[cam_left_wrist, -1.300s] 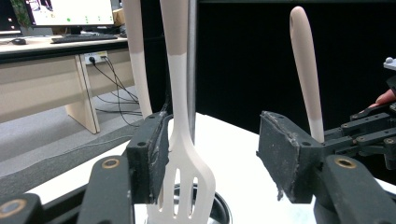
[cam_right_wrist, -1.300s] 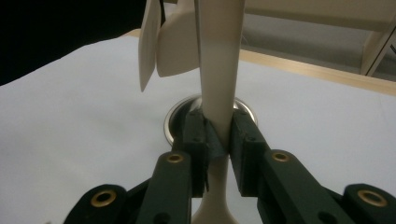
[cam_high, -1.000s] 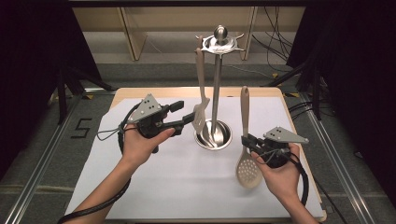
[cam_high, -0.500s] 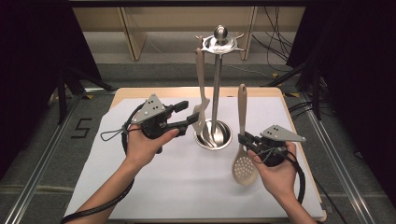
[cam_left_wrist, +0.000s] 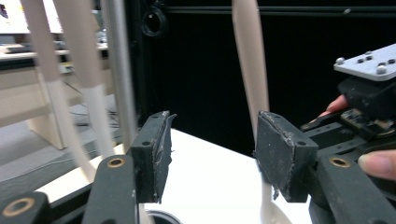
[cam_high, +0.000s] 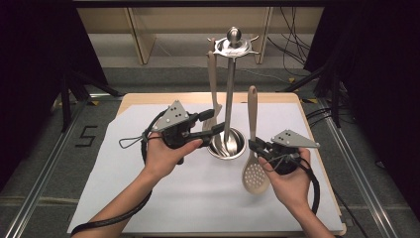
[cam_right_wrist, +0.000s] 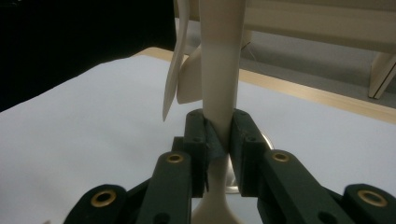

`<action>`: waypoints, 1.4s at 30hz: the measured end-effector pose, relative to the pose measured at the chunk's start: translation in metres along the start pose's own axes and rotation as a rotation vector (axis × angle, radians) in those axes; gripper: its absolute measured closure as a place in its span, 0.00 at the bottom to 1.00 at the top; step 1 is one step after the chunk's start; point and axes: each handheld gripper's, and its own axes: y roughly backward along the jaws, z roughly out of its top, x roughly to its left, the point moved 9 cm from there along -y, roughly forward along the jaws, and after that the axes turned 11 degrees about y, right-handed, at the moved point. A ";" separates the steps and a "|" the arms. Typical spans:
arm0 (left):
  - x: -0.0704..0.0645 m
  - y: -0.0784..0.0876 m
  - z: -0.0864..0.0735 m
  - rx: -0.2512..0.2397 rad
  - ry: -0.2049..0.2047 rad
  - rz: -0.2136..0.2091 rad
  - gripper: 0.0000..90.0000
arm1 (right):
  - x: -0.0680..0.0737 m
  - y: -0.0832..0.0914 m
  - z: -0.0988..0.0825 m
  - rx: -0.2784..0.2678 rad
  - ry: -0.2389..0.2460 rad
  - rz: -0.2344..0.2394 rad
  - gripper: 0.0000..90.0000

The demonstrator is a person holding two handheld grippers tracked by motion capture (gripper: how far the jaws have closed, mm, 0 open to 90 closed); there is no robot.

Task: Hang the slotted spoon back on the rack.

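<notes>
While my right gripper (cam_high: pixel 258 147) clamps the beige slotted spoon (cam_high: pixel 253 148) by the lower part of its handle, I judge the step in hand to be hanging it on the steel utensil stand (cam_high: pixel 230 94). In the right gripper view the pads (cam_right_wrist: pixel 212 140) press the handle from both sides, the stem rising straight up beyond the fingertips and the perforated bowl dropping away below them. Beyond those fingertips hangs a beige spatula (cam_high: pixel 213 91), already on a hook, close against the stand's pole.

My left gripper (cam_high: pixel 214 124) has just been closing a little, yet it grips nothing: in the left gripper view its pads (cam_left_wrist: pixel 152 156) stand well apart with bare air between them. The pole sits just outside the left pad, and the spoon's handle stands beyond the right pad.

Next, I reckon, the left fingers should settle on the pole or base to steady the stand, without knocking the spatula. Then the right has to lift until the handle's top end, well above its fingertips, meets a free hook on the crown (cam_high: pixel 233 45). I cannot make out a hanging hole in that end.
</notes>
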 end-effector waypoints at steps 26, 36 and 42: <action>-0.029 -0.041 0.000 0.024 0.009 -0.051 0.64 | 0.013 -0.005 0.014 -0.034 0.053 -0.011 0.87; -0.033 -0.044 0.004 0.006 0.014 -0.083 0.80 | 0.017 -0.004 0.016 -0.034 0.059 -0.021 0.87; -0.036 -0.041 0.008 0.012 0.028 -0.149 0.83 | 0.021 -0.002 0.020 -0.046 0.048 0.000 0.87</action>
